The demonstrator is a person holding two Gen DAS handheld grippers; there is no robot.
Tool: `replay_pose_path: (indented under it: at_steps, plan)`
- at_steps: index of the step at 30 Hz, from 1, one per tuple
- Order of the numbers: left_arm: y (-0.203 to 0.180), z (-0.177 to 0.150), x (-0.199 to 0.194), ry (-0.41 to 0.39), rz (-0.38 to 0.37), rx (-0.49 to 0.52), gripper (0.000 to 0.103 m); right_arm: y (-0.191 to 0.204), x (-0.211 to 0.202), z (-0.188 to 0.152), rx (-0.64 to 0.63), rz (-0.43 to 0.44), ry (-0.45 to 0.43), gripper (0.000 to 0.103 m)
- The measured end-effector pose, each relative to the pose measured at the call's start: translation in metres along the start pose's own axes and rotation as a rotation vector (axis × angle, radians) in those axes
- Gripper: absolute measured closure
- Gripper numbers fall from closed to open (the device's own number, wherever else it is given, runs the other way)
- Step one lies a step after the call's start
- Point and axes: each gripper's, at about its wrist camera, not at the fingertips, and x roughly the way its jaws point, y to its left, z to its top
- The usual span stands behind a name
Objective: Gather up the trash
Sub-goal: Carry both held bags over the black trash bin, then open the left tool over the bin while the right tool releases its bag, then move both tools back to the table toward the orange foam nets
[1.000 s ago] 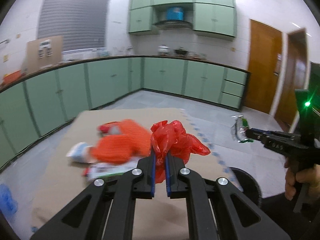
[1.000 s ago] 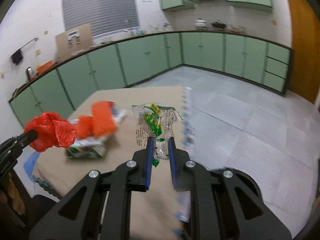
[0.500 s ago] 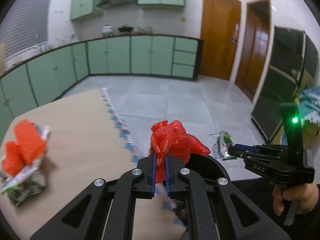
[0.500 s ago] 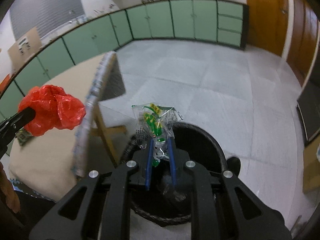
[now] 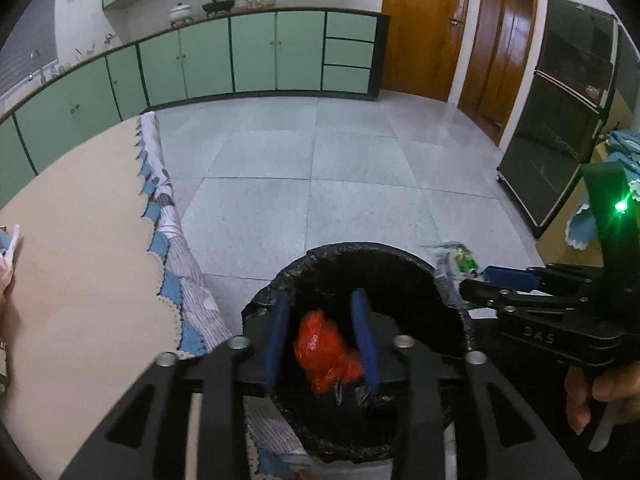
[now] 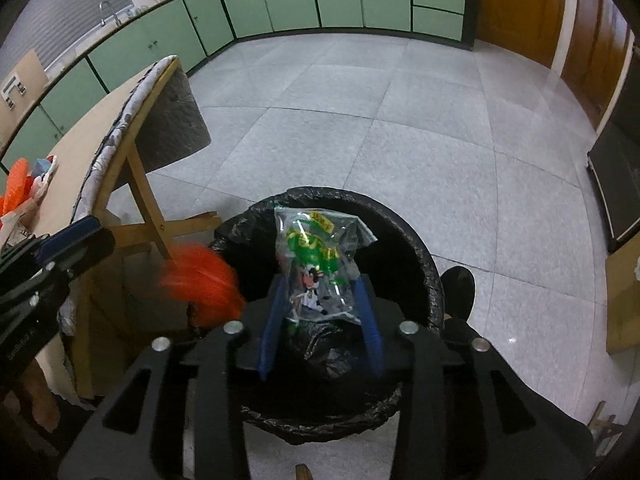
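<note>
Both grippers hover over a black-lined trash bin [image 5: 360,252] [image 6: 424,248] on the floor beside the table. My left gripper [image 5: 322,300] is open; the red plastic bag [image 5: 326,354] is loose between its fingers, falling into the bin, and shows as a red blur in the right wrist view [image 6: 200,284]. My right gripper [image 6: 320,292] is open too; the clear green-printed wrapper [image 6: 316,264] is between its spread fingers above the bin, and also shows in the left wrist view [image 5: 456,260].
The table with its beige cloth [image 5: 80,248] and patterned edge stands left of the bin. Orange trash [image 6: 16,184] and wrappers lie on it. A wooden table leg [image 6: 148,208] is close to the bin. A dark cabinet [image 5: 560,120] stands at right.
Both grippers have moved from the table to over the bin and opened. The red bag and the green wrapper have been let go and are dropping.
</note>
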Motion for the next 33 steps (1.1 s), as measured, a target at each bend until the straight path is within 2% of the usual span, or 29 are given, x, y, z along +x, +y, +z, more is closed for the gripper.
replay_pose_path:
  at_steps: [4,6,8,11,17,24,27,29,33]
  plan:
    - [0.004,-0.003,-0.001,-0.005,0.000,-0.009,0.067,-0.001,0.004,0.004,0.005,0.009,0.012,0.063]
    - [0.007,-0.001,-0.004,-0.012,0.004,-0.013,0.067,-0.001,0.007,0.003,0.001,0.017,0.031,0.055]
    - [0.010,0.000,-0.009,-0.022,0.013,-0.019,0.065,0.001,0.006,0.002,0.001,0.021,0.039,0.055]
    - [0.016,0.002,-0.018,-0.044,0.025,-0.031,0.062,0.002,-0.001,0.003,0.001,0.033,0.013,0.045]
    - [0.024,0.002,-0.031,-0.065,0.045,-0.039,0.062,0.008,-0.003,0.003,0.002,0.079,0.026,0.044]
    - [0.036,0.003,-0.045,-0.089,0.060,-0.062,0.060,0.017,-0.018,0.005,-0.010,0.089,-0.007,0.044]
    - [0.049,-0.001,-0.058,-0.108,0.088,-0.096,0.049,0.031,-0.031,0.009,-0.032,0.095,-0.032,0.043]
    - [0.061,-0.008,-0.070,-0.124,0.114,-0.124,0.048,0.045,-0.042,0.015,-0.051,0.115,-0.060,0.043]
    - [0.104,-0.030,-0.113,-0.167,0.221,-0.203,0.047,0.083,-0.059,0.028,-0.115,0.173,-0.097,0.043]
